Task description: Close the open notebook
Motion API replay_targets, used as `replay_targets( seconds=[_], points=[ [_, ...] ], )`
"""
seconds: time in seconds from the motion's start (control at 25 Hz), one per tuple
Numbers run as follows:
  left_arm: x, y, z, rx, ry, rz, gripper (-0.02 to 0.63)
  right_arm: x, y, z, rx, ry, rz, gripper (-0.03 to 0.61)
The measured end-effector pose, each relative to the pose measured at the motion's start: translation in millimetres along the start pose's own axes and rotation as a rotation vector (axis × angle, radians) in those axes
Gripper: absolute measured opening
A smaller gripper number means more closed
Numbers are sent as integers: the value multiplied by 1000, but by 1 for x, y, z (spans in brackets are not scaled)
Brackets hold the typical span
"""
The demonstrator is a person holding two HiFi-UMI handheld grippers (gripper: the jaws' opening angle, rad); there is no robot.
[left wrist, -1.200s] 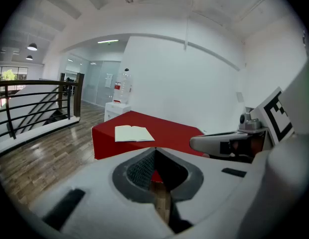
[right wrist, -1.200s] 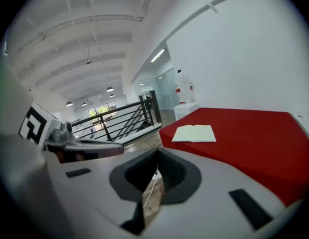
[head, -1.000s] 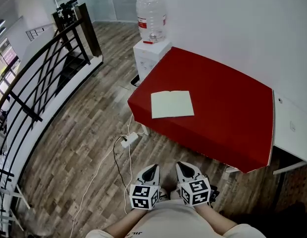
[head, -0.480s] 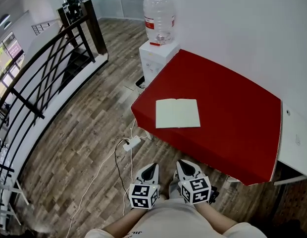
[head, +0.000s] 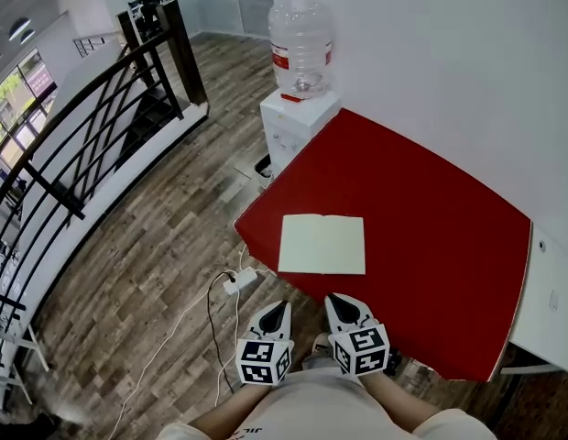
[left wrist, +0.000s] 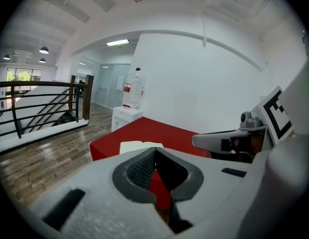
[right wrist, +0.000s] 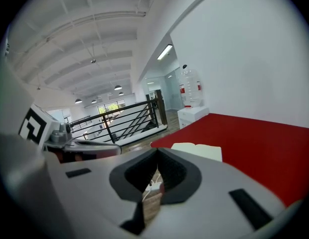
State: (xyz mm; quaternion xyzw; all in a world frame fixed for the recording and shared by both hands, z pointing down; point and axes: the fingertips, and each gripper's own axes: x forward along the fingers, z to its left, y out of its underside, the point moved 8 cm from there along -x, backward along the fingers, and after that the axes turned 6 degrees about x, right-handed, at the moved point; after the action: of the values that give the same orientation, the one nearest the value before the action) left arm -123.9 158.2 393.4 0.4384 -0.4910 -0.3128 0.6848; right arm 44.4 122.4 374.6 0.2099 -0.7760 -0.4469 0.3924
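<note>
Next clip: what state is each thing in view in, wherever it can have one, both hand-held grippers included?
notebook: open, lying flat on the red table, untouched.
left hand-held gripper: shut, empty, short of the notebook.
right hand-held gripper: shut, empty, short of the notebook.
water bottle: upended, seated on the white dispenser.

Notebook (left wrist: 139, 145) near edge hidden behind left gripper (left wrist: 155, 149) body. Bottle (head: 300, 39) label too small to read. Railing (head: 55, 193) cut off at 9 o'clock, desk (head: 559, 264) at 4, arms (head: 408, 412) at 6.
</note>
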Motion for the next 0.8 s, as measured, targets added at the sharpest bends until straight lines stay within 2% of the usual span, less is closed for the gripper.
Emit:
replay_targets(
  seconds=[0.44, 0.8],
  points=[
    [57, -21, -14, -1, -20, 9, 6, 24, -25, -55, 6, -26, 13, 6],
    [72, -31, -2, 20, 9, 39, 6, 36, -32, -56, 28, 6, 7, 6]
  ],
)
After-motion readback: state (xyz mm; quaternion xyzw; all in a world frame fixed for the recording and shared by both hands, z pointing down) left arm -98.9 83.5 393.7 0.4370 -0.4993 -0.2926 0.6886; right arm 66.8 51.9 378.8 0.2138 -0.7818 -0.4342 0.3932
